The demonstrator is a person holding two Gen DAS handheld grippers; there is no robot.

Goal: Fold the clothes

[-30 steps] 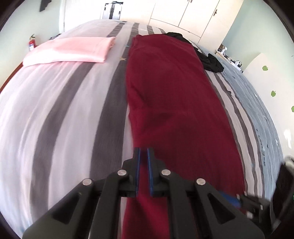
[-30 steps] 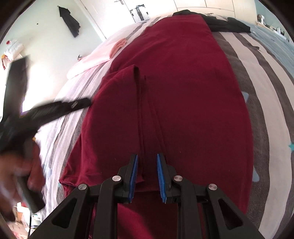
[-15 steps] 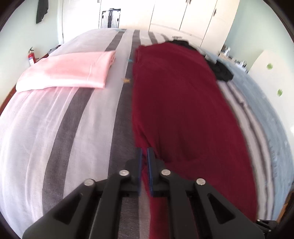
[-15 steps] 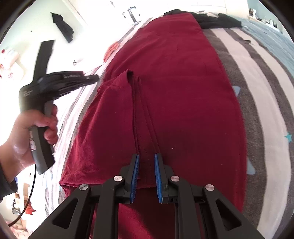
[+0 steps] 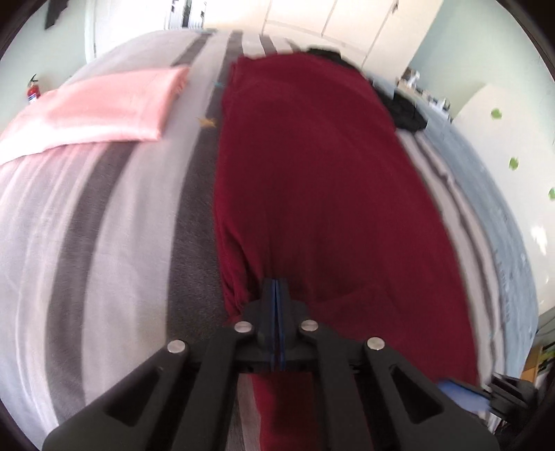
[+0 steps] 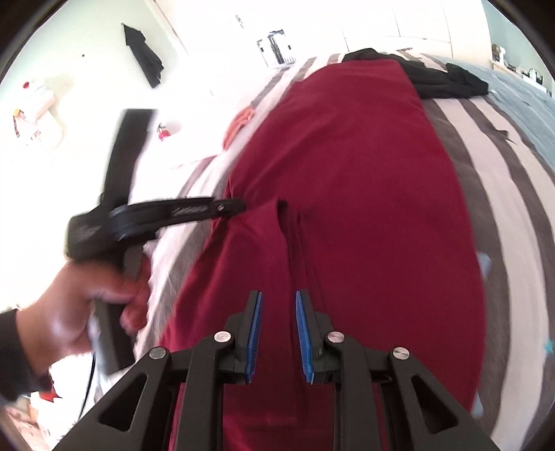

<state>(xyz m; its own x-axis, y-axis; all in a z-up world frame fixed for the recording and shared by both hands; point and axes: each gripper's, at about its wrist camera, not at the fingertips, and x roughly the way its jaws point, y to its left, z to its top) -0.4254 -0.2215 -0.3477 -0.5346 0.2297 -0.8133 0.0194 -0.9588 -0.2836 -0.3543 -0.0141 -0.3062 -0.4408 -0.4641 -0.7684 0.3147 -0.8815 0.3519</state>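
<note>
A dark red garment lies lengthwise on the striped bed; it also shows in the right wrist view. My left gripper is shut on a raised corner of the garment at its near left edge. In the right wrist view the left gripper pinches that corner and lifts it off the layer below. My right gripper is open and empty just above the garment's near part, with a seam running between its blue pads.
A folded pink garment lies at the far left of the bed. A black garment lies at the far end, beside the red one. White cupboards stand behind the bed. A light blue cover lies at the right.
My left gripper has closed fully on the red garment's edge and pulled the corner up and over toward the middle. My right gripper has opened a little wider and stayed above the garment.
</note>
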